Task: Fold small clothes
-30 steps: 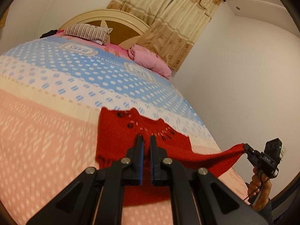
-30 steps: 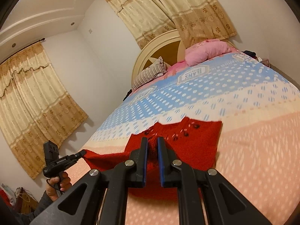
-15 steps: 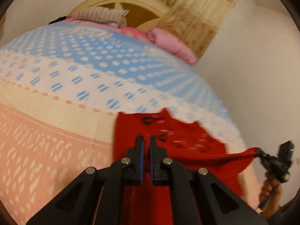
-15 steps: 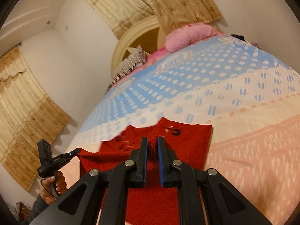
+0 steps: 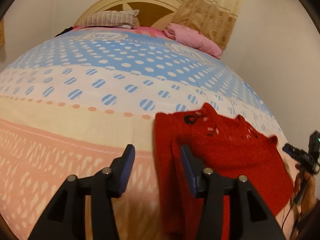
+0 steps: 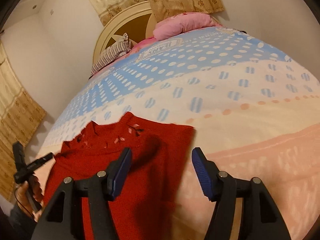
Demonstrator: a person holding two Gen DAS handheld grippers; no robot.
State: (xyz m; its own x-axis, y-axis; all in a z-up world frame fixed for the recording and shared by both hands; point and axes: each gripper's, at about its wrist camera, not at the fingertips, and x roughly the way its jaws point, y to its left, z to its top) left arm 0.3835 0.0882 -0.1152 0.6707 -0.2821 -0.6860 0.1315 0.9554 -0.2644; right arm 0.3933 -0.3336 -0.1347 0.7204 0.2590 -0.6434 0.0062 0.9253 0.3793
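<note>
A small red knitted sweater (image 5: 220,150) with dark and pink stitching at its neck lies on the bedspread, neck toward the headboard. My left gripper (image 5: 157,158) hovers over the sweater's left edge. Its jaws are opening; the edge lies loose between the blue pads (image 5: 128,160), which do not press it. In the right wrist view the sweater (image 6: 112,160) spreads under my right gripper (image 6: 162,161). Those jaws are opening too, with the right edge between them, unpressed. Each view shows the other gripper in a hand: the right gripper (image 5: 296,154), the left gripper (image 6: 38,162).
The bedspread (image 5: 80,120) has pink, cream and blue dotted bands. A striped pillow (image 5: 112,19) and a pink pillow (image 5: 192,38) lie against the cream headboard (image 5: 140,2). The bed's side edge and a wall run close past the sweater's far side. Curtains (image 5: 210,6) hang behind.
Both grippers were shut on the sweater, holding it stretched above the bed. They came down and tilted lower, and both jaws have now opened, leaving the sweater lying on the bedspread.
</note>
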